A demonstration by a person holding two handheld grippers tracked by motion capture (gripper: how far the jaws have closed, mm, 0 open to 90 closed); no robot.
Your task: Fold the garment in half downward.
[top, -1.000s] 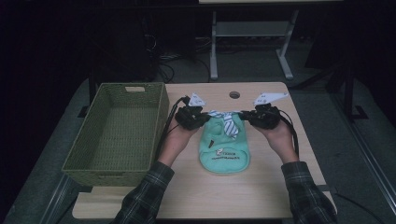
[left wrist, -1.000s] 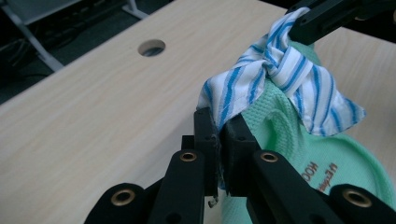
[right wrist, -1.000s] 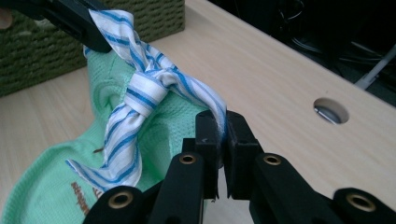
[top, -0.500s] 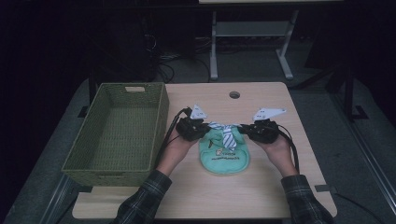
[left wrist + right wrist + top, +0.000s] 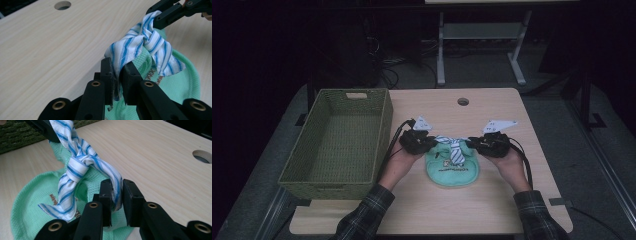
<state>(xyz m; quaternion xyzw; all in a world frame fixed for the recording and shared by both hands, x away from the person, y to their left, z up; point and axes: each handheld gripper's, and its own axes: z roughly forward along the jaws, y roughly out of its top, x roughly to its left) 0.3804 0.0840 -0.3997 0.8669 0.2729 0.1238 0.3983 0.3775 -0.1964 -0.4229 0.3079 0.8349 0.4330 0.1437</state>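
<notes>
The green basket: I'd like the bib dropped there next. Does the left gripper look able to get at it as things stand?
Probably yes. The green basket stands open-topped just beside the left gripper, with nothing between them. But that gripper holds the bib's striped tie.

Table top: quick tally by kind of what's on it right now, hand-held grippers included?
Green woven basket: 1
Mint green bib with blue-striped knotted ties: 1
Grippers: 2, the left gripper and the right gripper, each at one end of the ties
Total: 4

High view overhead, far; both tongs views close, sharing bib.
</notes>
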